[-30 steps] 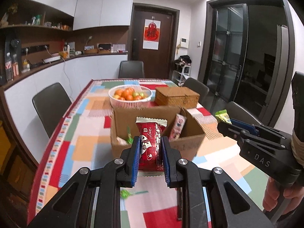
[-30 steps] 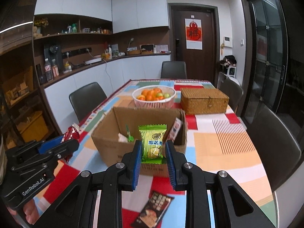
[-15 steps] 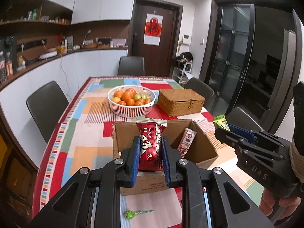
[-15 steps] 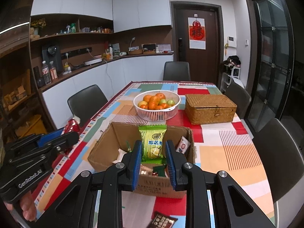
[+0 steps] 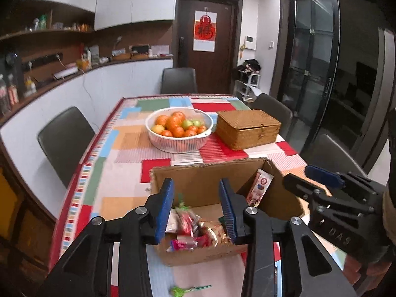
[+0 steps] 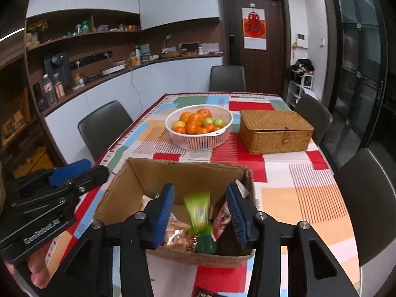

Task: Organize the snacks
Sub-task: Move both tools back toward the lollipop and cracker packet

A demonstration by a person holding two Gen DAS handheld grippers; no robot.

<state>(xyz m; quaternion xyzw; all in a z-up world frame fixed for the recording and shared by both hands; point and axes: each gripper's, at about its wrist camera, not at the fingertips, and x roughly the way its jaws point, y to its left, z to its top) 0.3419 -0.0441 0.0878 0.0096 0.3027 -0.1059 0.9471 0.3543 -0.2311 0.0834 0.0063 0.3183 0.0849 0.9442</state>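
green packet (image 6: 198, 212) newly dropped from right gripper (image 6: 200, 212), upright in box (image 6: 188, 173)

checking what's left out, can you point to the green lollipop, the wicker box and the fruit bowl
green lollipop (image 5: 178, 290), left wrist view, on its green wrapped head
wicker box (image 6: 269, 121), right wrist view, middle of the woven lid
fruit bowl (image 6: 198, 142), right wrist view, on the white ribbed outer wall

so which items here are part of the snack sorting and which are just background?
Job:
brown cardboard box holding wrappers
blurred green snack packet between the open right gripper fingers
green lollipop on the patchwork tablecloth
open left gripper

Lying about:
white basket of oranges
lidded woven wicker box
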